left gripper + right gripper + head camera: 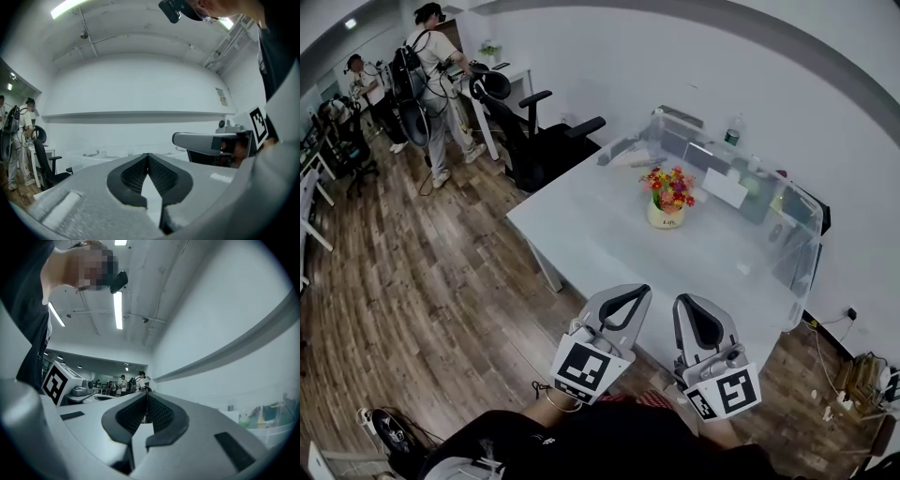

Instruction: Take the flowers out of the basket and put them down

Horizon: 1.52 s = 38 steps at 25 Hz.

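While the left gripper (630, 295) and right gripper (694, 309) hang pressed together and empty, likely ahead of a reach, the flowers (671, 187) stand in the basket (666, 218) at twelve o'clock on the table (600, 234).

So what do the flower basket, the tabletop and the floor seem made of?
The basket is cream and matte; woven or ceramic, too small to tell. The tabletop is white and smooth, with a soft sheen, probably laminate. The floor shows brown grained planks with seams: wood or wood-look laminate.
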Available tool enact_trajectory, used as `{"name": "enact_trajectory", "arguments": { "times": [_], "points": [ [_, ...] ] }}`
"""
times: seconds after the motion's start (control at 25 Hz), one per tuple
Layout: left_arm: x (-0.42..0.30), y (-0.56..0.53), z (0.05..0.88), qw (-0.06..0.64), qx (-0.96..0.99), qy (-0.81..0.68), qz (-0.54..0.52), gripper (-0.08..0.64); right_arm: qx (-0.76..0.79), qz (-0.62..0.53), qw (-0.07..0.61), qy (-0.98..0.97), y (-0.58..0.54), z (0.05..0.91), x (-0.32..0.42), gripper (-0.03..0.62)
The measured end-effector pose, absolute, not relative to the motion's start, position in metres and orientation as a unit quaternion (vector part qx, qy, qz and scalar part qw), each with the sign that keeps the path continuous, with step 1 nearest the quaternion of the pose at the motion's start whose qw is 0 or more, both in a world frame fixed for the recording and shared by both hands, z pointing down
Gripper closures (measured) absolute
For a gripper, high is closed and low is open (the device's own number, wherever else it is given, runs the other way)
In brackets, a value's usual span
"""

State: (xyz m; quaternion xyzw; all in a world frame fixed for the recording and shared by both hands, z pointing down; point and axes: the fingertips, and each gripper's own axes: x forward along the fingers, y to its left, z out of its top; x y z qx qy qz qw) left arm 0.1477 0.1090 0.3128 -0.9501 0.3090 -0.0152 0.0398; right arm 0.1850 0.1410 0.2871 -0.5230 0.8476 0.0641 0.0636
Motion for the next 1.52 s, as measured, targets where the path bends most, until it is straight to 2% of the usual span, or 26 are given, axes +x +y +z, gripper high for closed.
{"name": "enact_trajectory", "arguments": {
  "times": [0.6, 1.52],
  "points": [
    [0.185, 0.079, 0.285, 0.039, -0.957, 0.287, 0.011, 0.554, -0.503, 0.129, 0.041, 0.853, 0.113, 0.248, 0.214, 0.580],
    [0.259, 0.041, 0.239, 0.076, -0.963, 0.255, 0.035, 0.554, -0.478, 0.204, 0.018, 0.854, 0.075, 0.191, 0.282, 0.580]
  ]
}}
